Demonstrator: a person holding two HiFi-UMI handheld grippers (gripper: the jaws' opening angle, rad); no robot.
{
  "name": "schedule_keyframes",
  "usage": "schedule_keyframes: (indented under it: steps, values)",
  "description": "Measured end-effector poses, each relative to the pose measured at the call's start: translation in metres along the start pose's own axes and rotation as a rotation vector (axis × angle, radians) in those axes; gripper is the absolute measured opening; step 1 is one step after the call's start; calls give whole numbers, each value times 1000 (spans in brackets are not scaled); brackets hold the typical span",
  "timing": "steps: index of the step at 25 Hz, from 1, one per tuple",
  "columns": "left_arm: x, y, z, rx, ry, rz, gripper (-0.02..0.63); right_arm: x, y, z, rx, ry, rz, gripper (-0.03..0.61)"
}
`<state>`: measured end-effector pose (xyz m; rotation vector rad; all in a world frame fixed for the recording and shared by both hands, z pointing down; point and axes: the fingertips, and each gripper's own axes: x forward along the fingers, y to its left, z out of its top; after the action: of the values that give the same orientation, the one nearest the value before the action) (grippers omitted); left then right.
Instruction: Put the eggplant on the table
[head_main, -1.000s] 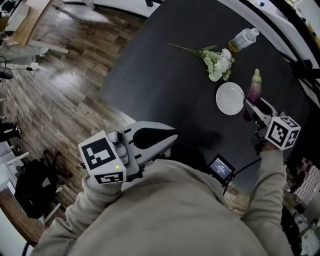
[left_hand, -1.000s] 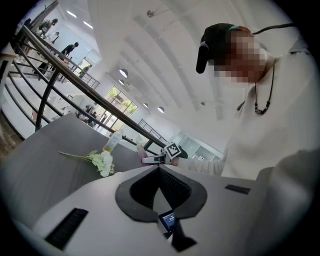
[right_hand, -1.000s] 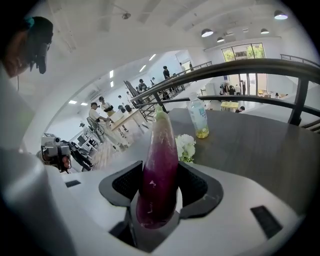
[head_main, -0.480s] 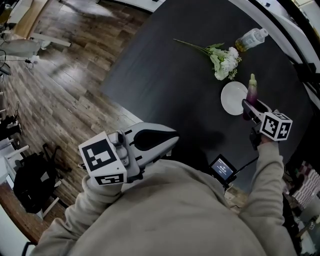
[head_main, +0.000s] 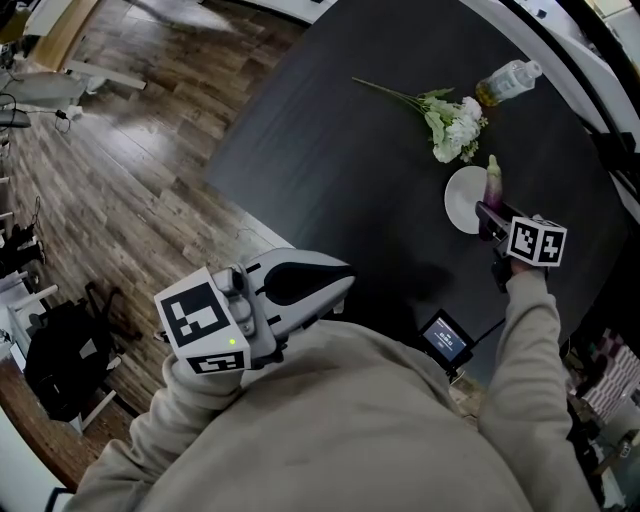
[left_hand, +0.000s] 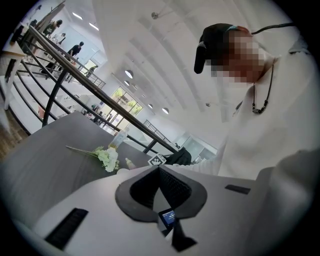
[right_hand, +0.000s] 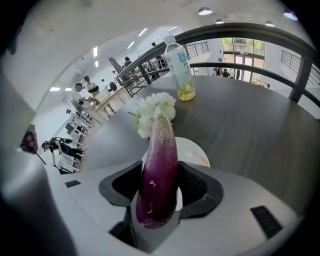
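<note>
A purple eggplant (right_hand: 160, 170) with a green stem end sticks out lengthwise between the jaws of my right gripper (right_hand: 161, 186), which is shut on its thick end. In the head view the eggplant (head_main: 492, 175) hangs over the right edge of a white plate (head_main: 460, 200) on the dark round table (head_main: 330, 150), and the right gripper (head_main: 484, 212) points steeply down at it. My left gripper (head_main: 345, 280) is held close to the body at the table's near edge. Its jaws (left_hand: 159, 169) meet at the tips with nothing between them.
A bunch of white flowers (head_main: 455, 125) lies just beyond the plate, and a plastic bottle (head_main: 508, 80) with yellowish liquid stands behind it. A small screen device (head_main: 443, 338) sits near the person's chest. Wood floor and a black bag (head_main: 60, 365) lie to the left.
My right gripper has sunk toward the table with the eggplant, ending over the plate's right edge. The left gripper has stayed in place.
</note>
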<state>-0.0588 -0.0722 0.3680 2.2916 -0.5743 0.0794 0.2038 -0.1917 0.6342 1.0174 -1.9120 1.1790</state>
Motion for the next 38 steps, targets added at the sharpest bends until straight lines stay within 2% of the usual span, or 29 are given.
schedule_keyframes:
  steps: [4, 10, 14, 23, 26, 31, 35, 38]
  values:
    - [0, -1, -1, -4, -3, 3, 6, 9, -8, -7, -19, 47, -49, 230]
    - [1, 3, -4, -5, -3, 13, 6, 29, -24, -20, -114, 143, -137, 230]
    - [0, 3, -4, -2, -2, 16, 6, 35, -27, -24, -134, 164, -165, 231]
    - [1, 3, -7, -3, 3, 15, 6, 41, -25, -21, -154, 149, -180, 235]
    - [-1, 2, -6, -1, 3, 19, 6, 39, -25, -21, -149, 133, -180, 276]
    - [-2, 3, -6, 27, 23, 11, 6, 31, -27, -11, -136, 102, -196, 290]
    - [0, -5, -3, 67, 50, -11, 6, 15, -23, -7, -84, 56, -184, 290]
    - [4, -13, 11, 82, 35, -47, 6, -5, -21, 0, -22, -3, -169, 288]
